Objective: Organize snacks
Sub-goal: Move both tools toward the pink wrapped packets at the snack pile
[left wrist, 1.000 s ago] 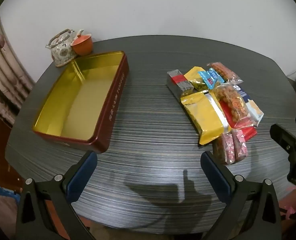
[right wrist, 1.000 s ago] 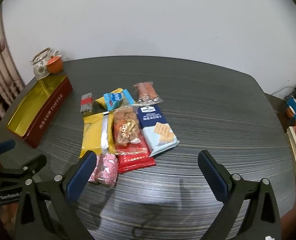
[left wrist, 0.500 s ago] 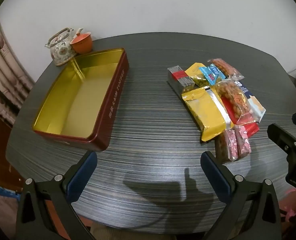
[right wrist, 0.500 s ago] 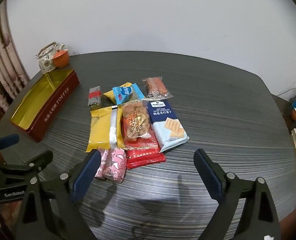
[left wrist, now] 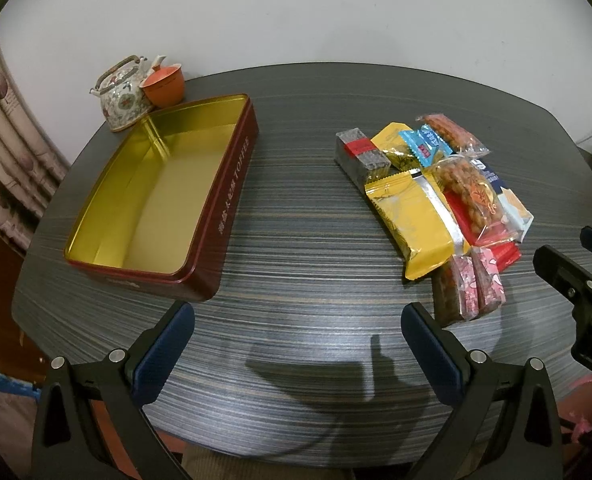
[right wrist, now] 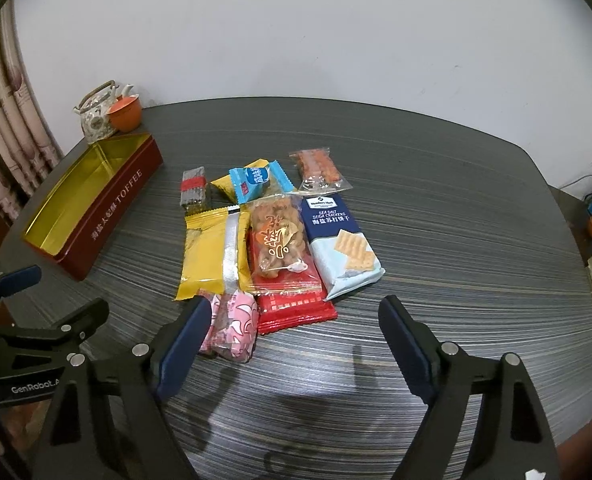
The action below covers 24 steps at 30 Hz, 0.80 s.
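Over the bench [right wrist: 436, 208], both claws gape empty; right claw [right wrist: 293, 322] nears pink candy [right wrist: 233, 326], tin [left wrist: 155, 196] awaits.

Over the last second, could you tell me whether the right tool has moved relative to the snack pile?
Yes. The right tool has come forward toward the snack pile; its left finger now overlaps the pink packets, which sat beyond it before.

- The left black two-finger gripper with blue pads [left wrist: 298, 326] is held low, its jaws spread wide, nothing gripped.
- The right black blue-padded gripper [right wrist: 296, 326] is likewise spread wide, nothing gripped.
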Each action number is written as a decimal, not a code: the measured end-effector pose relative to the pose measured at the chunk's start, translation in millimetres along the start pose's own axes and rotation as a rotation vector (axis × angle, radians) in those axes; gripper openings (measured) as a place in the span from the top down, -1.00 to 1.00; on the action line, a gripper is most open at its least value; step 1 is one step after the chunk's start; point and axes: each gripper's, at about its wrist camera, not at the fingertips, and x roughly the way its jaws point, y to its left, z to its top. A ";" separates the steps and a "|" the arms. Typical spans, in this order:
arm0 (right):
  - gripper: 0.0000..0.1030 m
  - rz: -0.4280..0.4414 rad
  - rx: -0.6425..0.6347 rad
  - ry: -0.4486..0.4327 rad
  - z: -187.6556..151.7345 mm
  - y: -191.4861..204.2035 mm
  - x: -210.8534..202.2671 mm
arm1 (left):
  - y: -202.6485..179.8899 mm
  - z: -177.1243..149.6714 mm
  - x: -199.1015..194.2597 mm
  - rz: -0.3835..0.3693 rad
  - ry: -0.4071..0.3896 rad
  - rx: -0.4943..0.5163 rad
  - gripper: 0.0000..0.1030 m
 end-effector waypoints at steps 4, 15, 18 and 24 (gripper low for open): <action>-0.59 0.002 -0.002 0.001 -0.9 1.3 -0.6 | -0.5 -1.3 0.8 0.002 0.002 0.001 -0.99; -0.59 0.005 -0.004 0.002 -0.9 2.0 -0.4 | 2.4 -1.6 0.8 -0.001 0.006 -0.002 -0.99; -0.59 0.004 -0.008 0.004 -1.7 3.5 -0.6 | 2.7 -1.6 0.8 0.000 0.006 -0.001 -0.99; -0.59 0.007 -0.009 0.005 -2.0 4.2 -0.1 | 3.4 -1.7 0.8 -0.002 0.008 -0.002 -0.99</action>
